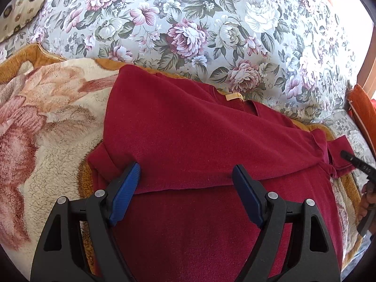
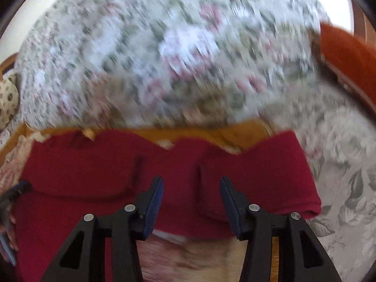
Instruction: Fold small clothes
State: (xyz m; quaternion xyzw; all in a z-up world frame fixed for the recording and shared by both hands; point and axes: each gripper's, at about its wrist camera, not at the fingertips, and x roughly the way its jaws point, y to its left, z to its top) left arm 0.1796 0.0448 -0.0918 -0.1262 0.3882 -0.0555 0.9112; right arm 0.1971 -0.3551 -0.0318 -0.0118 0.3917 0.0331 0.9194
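Note:
A dark red T-shirt lies on a fleece blanket on a sofa, its upper part folded down over the body, with a tan neck label showing. My left gripper is open and empty, just above the folded edge. My right gripper is open and empty above the shirt's right part; that view is blurred. The right gripper's tip also shows in the left wrist view, beside the right sleeve.
The floral sofa back rises behind the shirt. A patterned cushion sits at the far left, an orange cushion at the right. The blanket's orange border runs along the shirt's far edge.

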